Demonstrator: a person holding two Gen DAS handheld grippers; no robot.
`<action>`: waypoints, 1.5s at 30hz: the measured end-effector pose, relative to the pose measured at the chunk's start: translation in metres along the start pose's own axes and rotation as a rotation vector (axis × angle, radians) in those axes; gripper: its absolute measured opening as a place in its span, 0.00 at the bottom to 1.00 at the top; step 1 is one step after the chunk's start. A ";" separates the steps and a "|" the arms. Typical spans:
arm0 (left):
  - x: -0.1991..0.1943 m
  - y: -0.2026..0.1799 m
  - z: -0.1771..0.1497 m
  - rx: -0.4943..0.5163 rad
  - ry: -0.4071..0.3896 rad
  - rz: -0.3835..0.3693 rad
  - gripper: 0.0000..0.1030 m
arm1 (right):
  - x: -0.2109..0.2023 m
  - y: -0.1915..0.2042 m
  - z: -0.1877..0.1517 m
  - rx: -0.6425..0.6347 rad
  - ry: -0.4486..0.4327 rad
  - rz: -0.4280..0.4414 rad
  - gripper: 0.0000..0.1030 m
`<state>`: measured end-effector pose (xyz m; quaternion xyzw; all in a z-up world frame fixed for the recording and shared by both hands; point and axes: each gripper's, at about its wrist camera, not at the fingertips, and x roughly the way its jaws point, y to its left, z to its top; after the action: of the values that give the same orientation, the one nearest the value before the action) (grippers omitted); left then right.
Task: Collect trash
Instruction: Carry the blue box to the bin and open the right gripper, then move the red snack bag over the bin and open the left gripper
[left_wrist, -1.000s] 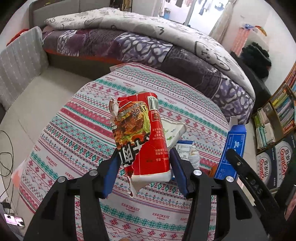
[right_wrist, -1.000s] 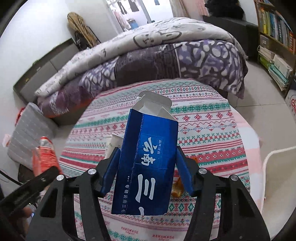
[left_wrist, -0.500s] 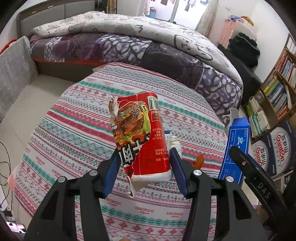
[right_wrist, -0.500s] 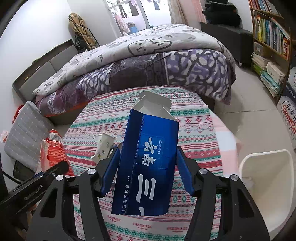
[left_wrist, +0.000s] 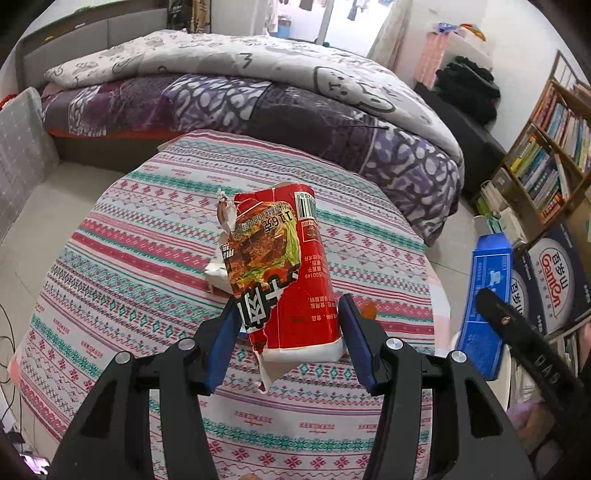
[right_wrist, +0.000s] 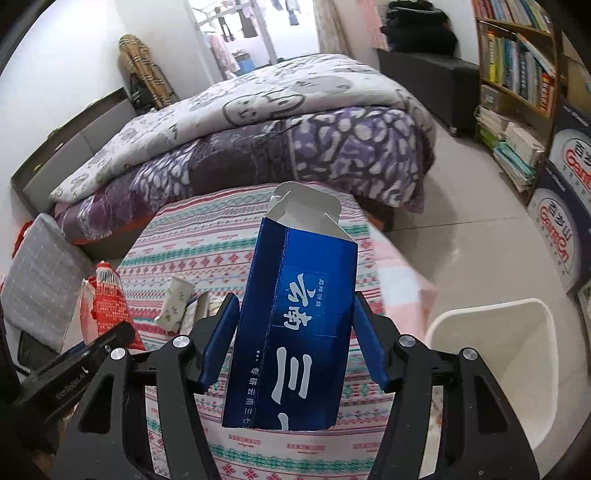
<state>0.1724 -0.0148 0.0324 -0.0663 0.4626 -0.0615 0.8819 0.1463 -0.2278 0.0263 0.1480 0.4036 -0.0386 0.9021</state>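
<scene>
My left gripper (left_wrist: 288, 332) is shut on a torn red snack wrapper (left_wrist: 280, 266) and holds it above the table with the patterned cloth (left_wrist: 147, 258). My right gripper (right_wrist: 295, 332) is shut on an open blue carton (right_wrist: 299, 314), also held above the table. The carton also shows at the right of the left wrist view (left_wrist: 485, 302), and the wrapper at the left of the right wrist view (right_wrist: 110, 299). A white waste bin (right_wrist: 517, 354) stands on the floor to the right of the table.
A white tube (right_wrist: 175, 304) and small packets (right_wrist: 195, 310) lie on the cloth; a white scrap (left_wrist: 216, 275) and an orange bit (left_wrist: 369, 310) show behind the wrapper. A bed (left_wrist: 258, 92) lies behind the table. Bookshelves (right_wrist: 517, 74) and printed boxes (right_wrist: 565, 221) stand on the right.
Both grippers have swung to the right with their loads still held. The white bin has come into the right wrist view and moved nearer. The tube on the cloth has shifted left in view.
</scene>
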 end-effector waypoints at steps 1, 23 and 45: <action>0.000 -0.002 0.000 0.003 0.000 -0.003 0.52 | -0.005 -0.007 0.002 0.007 0.001 -0.021 0.57; 0.030 -0.096 -0.041 0.174 0.073 -0.115 0.52 | -0.024 -0.177 -0.033 0.379 0.116 -0.298 0.83; 0.037 -0.232 -0.103 0.526 0.064 -0.377 0.82 | -0.062 -0.242 -0.035 0.587 0.027 -0.245 0.87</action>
<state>0.0970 -0.2555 -0.0150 0.0816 0.4380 -0.3432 0.8269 0.0340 -0.4509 -0.0066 0.3528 0.4020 -0.2598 0.8040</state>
